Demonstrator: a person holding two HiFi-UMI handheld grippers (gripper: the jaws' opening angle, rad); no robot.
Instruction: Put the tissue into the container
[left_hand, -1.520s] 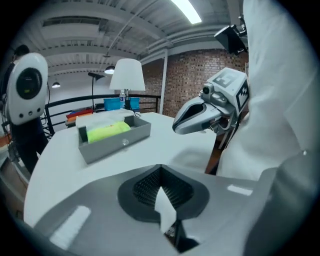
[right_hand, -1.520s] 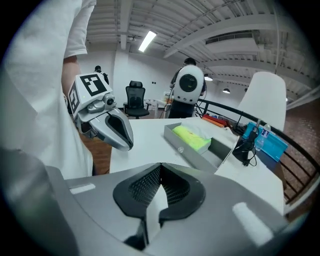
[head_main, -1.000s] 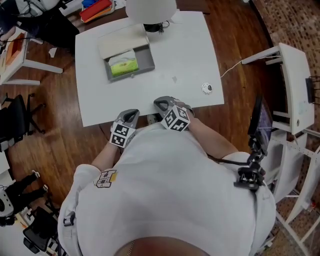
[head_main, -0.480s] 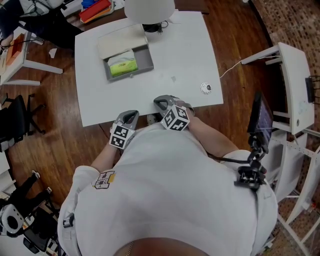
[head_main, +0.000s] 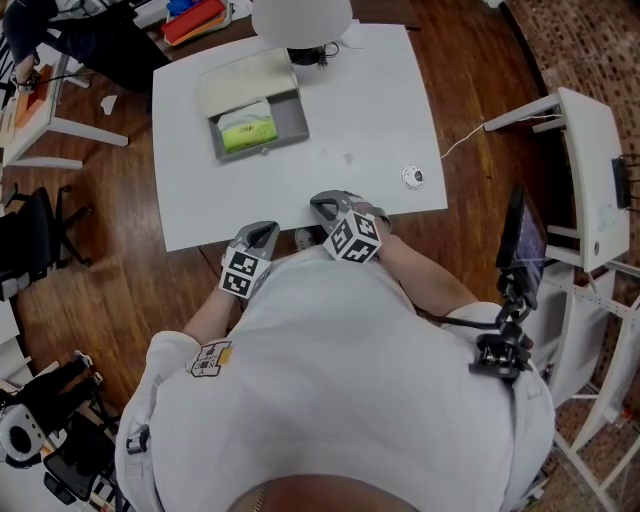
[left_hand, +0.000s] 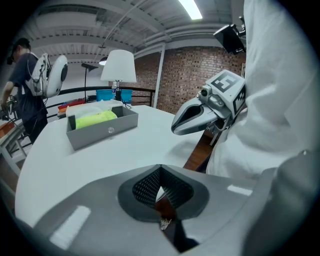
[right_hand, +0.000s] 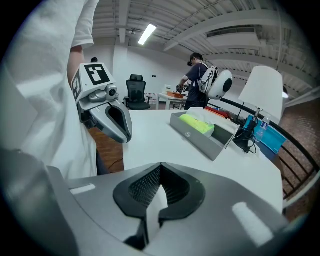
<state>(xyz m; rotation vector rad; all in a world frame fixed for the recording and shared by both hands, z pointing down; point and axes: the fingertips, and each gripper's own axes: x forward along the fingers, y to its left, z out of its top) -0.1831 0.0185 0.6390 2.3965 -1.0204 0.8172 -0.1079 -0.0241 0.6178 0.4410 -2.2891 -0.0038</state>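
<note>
A grey open-topped container (head_main: 285, 120) stands on the white table (head_main: 370, 110) with its pale lid (head_main: 235, 85) folded back. A green and white tissue pack (head_main: 245, 128) lies inside it, also seen in the left gripper view (left_hand: 95, 119) and the right gripper view (right_hand: 197, 123). My left gripper (head_main: 262, 233) and right gripper (head_main: 323, 208) hang side by side at the table's near edge, close to my body and well short of the container. Both are shut with nothing between the pads (left_hand: 145, 187) (right_hand: 175, 185).
A white lamp (head_main: 300, 20) stands just behind the container. A small round object (head_main: 414, 177) with a thin white cable lies at the table's right edge. A white desk (head_main: 590, 170) stands to the right. A person (right_hand: 197, 75) works at another desk beyond the table.
</note>
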